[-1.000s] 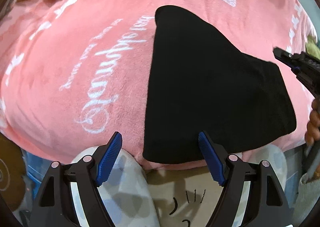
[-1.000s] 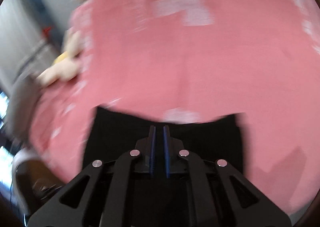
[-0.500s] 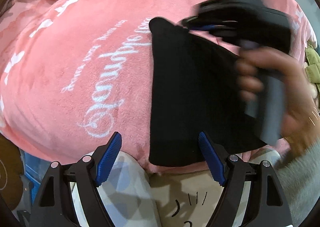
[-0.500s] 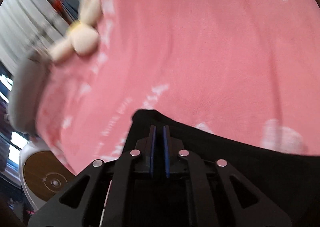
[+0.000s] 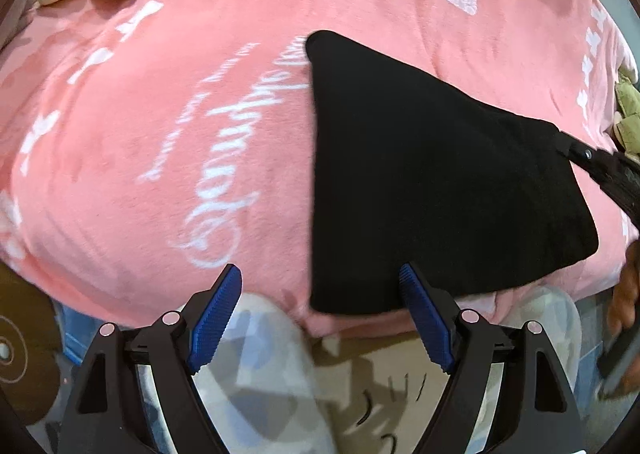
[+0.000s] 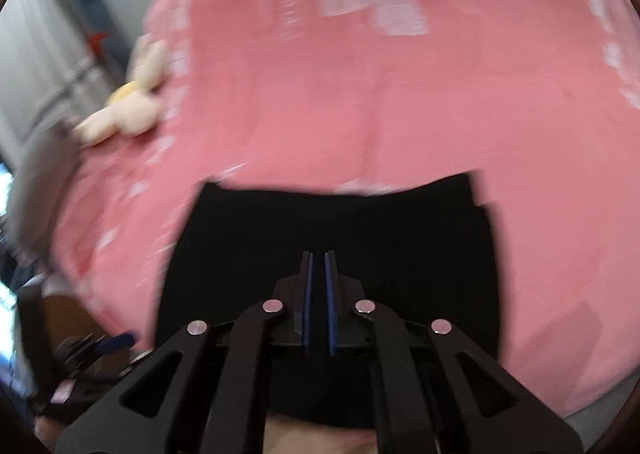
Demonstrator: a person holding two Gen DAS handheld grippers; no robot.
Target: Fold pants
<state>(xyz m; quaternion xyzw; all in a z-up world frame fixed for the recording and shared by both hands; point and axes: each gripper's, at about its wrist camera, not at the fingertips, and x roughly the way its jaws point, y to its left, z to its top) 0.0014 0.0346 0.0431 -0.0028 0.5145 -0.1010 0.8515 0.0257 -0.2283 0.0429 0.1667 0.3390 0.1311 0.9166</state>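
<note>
Black folded fabric pants [image 5: 432,182] lie flat centre-frame on the pink plush blanket [image 5: 160,134]; the right gripper [image 6: 319,282], fingers pressed together on nothing, has withdrawn from the far corner, the left gripper [image 5: 320,310] gapes wide and empty, so folding looks finished.

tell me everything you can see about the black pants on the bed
The black pants are plain, matte, soft-looking fabric with no visible print, pockets or seams. They are folded into a compact flat panel, roughly four-sided with one corner tapering away. They lie on the pink blanket, their near edge at the bed's edge. The open left gripper hangs just in front of that edge, not gripping. The right gripper, nearly shut, hangs over them; contact cannot be told.
</note>
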